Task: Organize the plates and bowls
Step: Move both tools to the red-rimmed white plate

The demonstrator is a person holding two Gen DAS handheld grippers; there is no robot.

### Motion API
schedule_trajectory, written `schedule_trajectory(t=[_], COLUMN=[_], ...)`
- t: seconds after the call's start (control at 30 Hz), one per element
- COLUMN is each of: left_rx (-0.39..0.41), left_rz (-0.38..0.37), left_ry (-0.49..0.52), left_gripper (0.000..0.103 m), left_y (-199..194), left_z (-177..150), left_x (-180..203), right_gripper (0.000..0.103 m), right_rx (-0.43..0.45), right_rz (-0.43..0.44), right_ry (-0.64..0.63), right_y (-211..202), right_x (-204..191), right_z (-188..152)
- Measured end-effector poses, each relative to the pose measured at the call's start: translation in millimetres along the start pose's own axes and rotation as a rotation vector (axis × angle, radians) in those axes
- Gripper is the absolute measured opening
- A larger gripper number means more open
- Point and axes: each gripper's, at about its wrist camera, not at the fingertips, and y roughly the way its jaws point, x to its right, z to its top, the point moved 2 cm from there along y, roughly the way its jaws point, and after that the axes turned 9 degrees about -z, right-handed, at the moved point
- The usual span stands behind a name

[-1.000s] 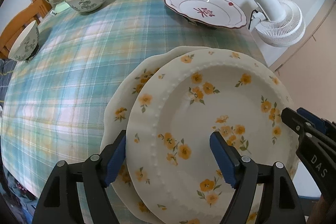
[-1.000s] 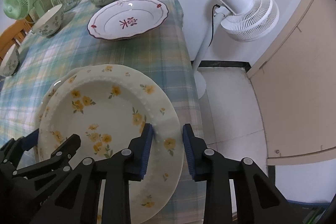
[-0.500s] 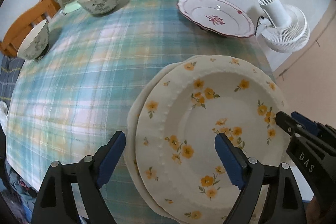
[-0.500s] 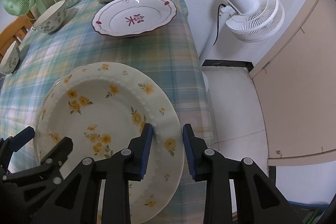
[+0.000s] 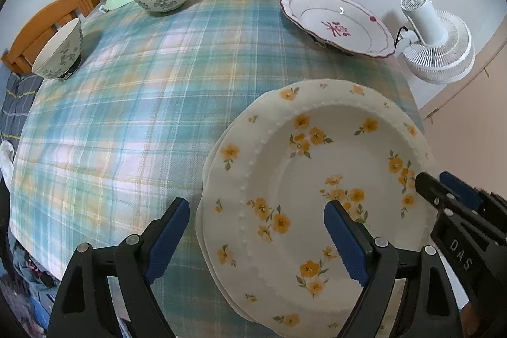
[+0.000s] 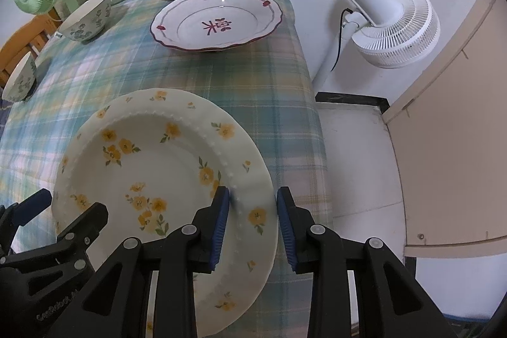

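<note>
Right tool (image 6: 253, 220): blue pads straddle rim of yellow-flowered plate (image 6: 164, 179), gap visible on outer side; clamping cannot be told. Plate stacked on matching plate (image 5: 209, 167), near tabletop (image 5: 133, 122) edge. Left tool (image 5: 256, 230) spread apart, holding nothing.

Both handheld grippers are matte black plastic frames with silver round screws at the joints, each finger tipped by a ribbed blue pad (image 5: 345, 243). White "DAS" lettering marks the right gripper (image 6: 253, 220); the left gripper (image 5: 256, 230) carries faint embossed text.
</note>
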Motion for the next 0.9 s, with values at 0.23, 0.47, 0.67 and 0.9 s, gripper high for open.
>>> schedule_trajectory(t=[0.23, 0.47, 0.67, 0.9], left_rx=[0.044, 0.078, 0.122, 0.161], left_rz=[-0.006, -0.061, -0.083, -0.097], left_ry=[0.063, 0.109, 0.159, 0.165], left_gripper=[0.088, 0.089, 0.093, 0.095], left_y=[-22.4, -46.1, -65.7, -67.4], left_z=[7.2, 25.1, 43.0, 73.4], left_x=[0.6, -13.9, -19.2, -11.8], right_gripper=[0.064, 0.066, 0.069, 0.070], right_rx=[0.076, 0.135, 0.196, 0.234], right_rz=[0.033, 0.017, -0.003, 0.003], right_ry=[0.054, 0.118, 0.180, 0.225], right_y=[-32.4, -61.5, -83.3, -88.2], right_x=[1.2, -3.9, -8.2, 0.0], right_z=[3.6, 10.1, 24.6, 56.1])
